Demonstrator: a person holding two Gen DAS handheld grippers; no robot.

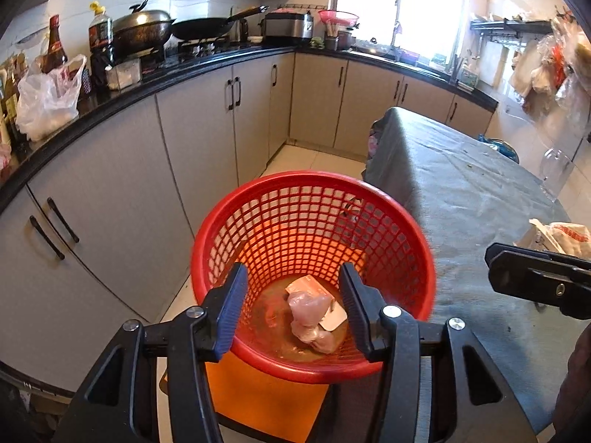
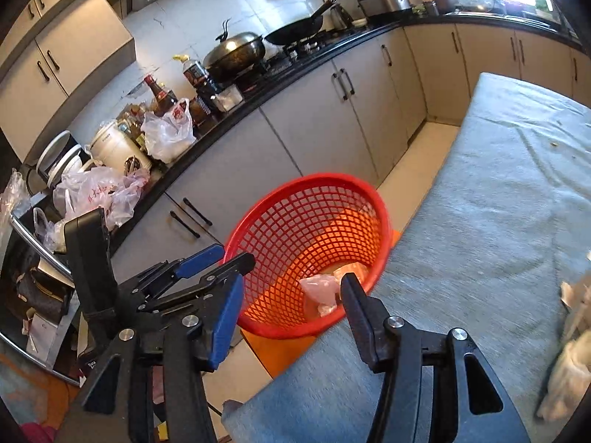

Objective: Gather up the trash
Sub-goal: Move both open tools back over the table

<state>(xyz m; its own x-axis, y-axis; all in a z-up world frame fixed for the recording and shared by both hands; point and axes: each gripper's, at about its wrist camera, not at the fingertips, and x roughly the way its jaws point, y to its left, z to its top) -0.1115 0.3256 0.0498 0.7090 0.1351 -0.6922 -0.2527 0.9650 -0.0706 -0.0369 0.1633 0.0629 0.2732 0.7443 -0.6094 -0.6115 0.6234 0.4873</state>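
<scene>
A red mesh trash basket [image 1: 314, 199] stands on an orange mat beside the grey-covered table; it also shows in the right wrist view [image 2: 306, 229]. Inside lie a crumpled pinkish plastic bag [image 1: 312, 313] and a small card packet [image 1: 308, 285]; the bag shows in the right wrist view [image 2: 321, 288]. My left gripper [image 1: 293, 310] is open and empty, held over the basket's near rim. My right gripper [image 2: 291, 304] is open and empty at the table's edge by the basket. Crumpled white trash [image 2: 569, 361] lies on the table at the far right, and a bag [image 1: 561, 236] lies beyond the right gripper.
The table [image 1: 461, 192] has a grey cloth [image 2: 480, 243]. A black counter [image 1: 147, 85] with grey cabinets runs along the left, holding woks, bottles and plastic bags [image 1: 48, 99]. A clear bottle [image 1: 556, 173] stands past the table. Tiled floor [image 1: 295, 158] lies between cabinets and table.
</scene>
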